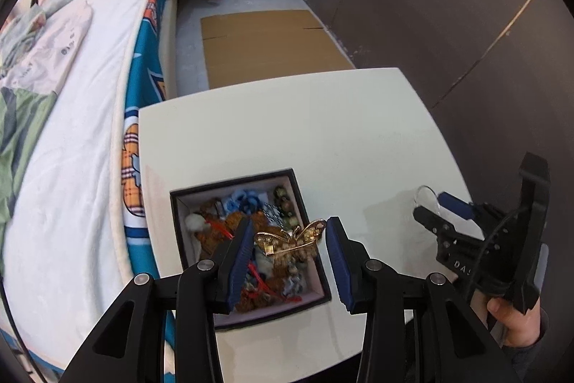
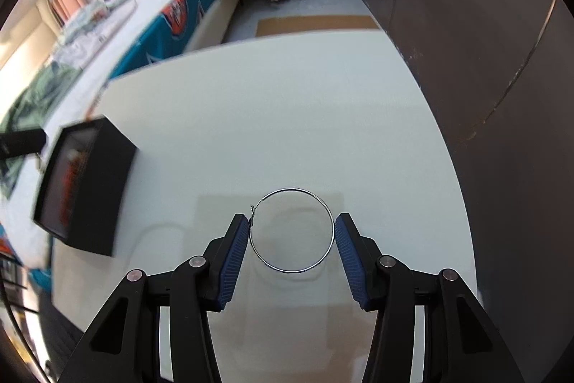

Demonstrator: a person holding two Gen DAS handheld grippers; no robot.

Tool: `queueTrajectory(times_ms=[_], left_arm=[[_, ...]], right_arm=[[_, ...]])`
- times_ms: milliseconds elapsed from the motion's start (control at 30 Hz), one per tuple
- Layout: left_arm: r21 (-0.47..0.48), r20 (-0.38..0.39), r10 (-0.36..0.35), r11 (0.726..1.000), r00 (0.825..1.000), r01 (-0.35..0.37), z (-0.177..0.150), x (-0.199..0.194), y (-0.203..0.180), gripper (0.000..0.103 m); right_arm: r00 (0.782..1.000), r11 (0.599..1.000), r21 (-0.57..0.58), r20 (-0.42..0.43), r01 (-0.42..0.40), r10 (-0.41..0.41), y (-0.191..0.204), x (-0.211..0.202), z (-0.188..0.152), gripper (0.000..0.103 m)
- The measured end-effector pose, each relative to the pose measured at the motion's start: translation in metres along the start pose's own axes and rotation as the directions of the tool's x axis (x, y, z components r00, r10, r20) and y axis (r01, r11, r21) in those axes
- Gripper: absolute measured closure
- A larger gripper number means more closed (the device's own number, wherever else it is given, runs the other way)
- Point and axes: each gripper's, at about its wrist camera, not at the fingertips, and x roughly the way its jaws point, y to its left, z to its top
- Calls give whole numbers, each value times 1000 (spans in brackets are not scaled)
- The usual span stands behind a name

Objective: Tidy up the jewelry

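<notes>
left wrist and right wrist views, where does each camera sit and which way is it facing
Left wrist: on the left tongs, angled down at the black jewelry box on the white table; a gold butterfly brooch held between its fingers; a hand carries the right tongs.
Right wrist: on the right tongs, angled down at the table; a silver hoop earring spans its fingers.
Shared: table, jewelry box, hoop, bed, cardboard.

The box (image 1: 247, 246) full of jewelry sits on the table (image 1: 323, 131) at the lower middle of the left view, the bed (image 1: 71, 131) is left of the table, and cardboard (image 1: 269, 42) lies behind it.
</notes>
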Motion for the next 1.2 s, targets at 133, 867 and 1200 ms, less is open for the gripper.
queueTrajectory(times_ms=[133, 867, 1200], left_arm=[[-8, 2, -28, 1000, 1000, 28, -9, -9, 5, 43], [-184, 229, -28, 980, 973, 72, -55, -93, 74, 24], [-192, 312, -24, 978, 950, 87, -80, -127, 81, 14]], right_arm=[[996, 996, 35, 42, -84, 83, 6, -13, 2, 52], [915, 924, -83, 129, -373, 381, 125, -75, 50, 51], [914, 928, -47, 158, -370, 373, 131, -102, 39, 17]])
